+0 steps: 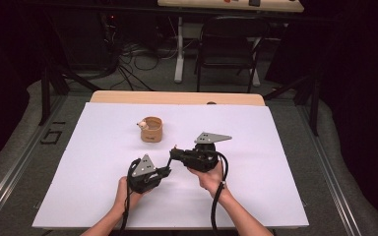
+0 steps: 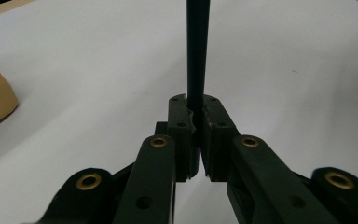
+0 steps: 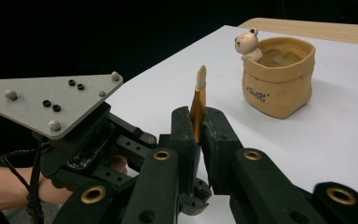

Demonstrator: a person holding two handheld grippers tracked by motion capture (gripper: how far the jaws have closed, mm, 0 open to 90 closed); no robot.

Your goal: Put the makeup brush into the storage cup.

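While both hands hover low over the white table (image 1: 275,196), a thin brush-like stick is shared between the two tools. Left gripper (image 1: 166,171) has its jaws pressed together on the dark shaft (image 2: 196,56), which rises straight from between the pads in the left gripper view. Right gripper (image 1: 173,154) pinches the tan tipped end (image 3: 198,105) of the same stick, jaws tight on it, pale tip poking above the pads in the right gripper view. Left gripper sits just behind and beside it there, grey plate (image 3: 51,105) on top. Stick is lifted off the table, spanning the short gap between the two tools, near table centre. Tan pot (image 1: 151,129) with a small bear figure (image 3: 248,43) on its rim stands upright farther back, apart from both grippers. Cables trail back along the forearms
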